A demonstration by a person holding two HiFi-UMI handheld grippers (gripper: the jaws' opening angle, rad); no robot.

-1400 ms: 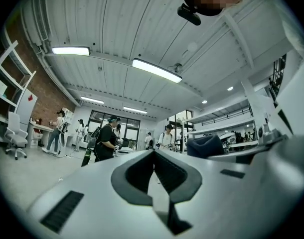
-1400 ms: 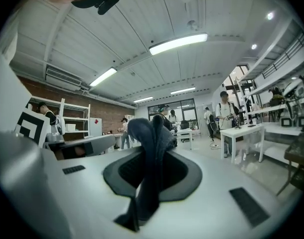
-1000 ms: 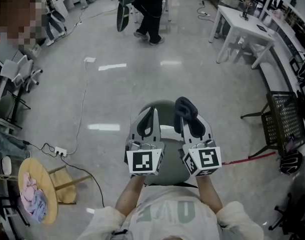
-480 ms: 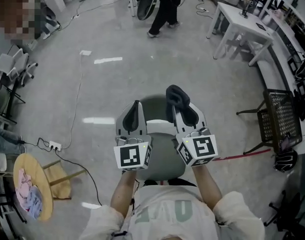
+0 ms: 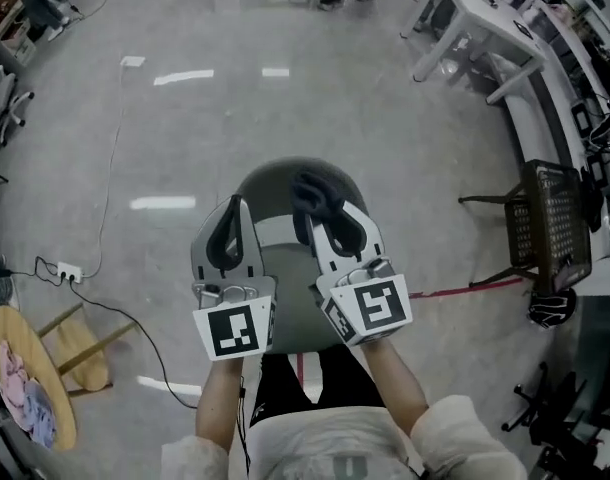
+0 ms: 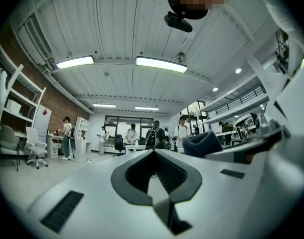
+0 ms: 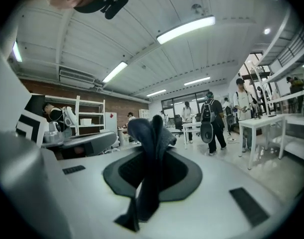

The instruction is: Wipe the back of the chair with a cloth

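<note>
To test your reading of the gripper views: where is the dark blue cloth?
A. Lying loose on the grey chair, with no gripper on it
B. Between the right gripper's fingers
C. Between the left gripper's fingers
B: the dark blue cloth stands pinched between the fingers of the right gripper, while the left gripper is shut on nothing.

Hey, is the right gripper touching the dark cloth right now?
Touching. The right gripper view shows the cloth pinched between the jaws of the right gripper.

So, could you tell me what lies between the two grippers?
In the head view, only the grey chair shows between the left gripper and the right gripper, which is shut on the dark cloth; nothing else lies there.
</note>
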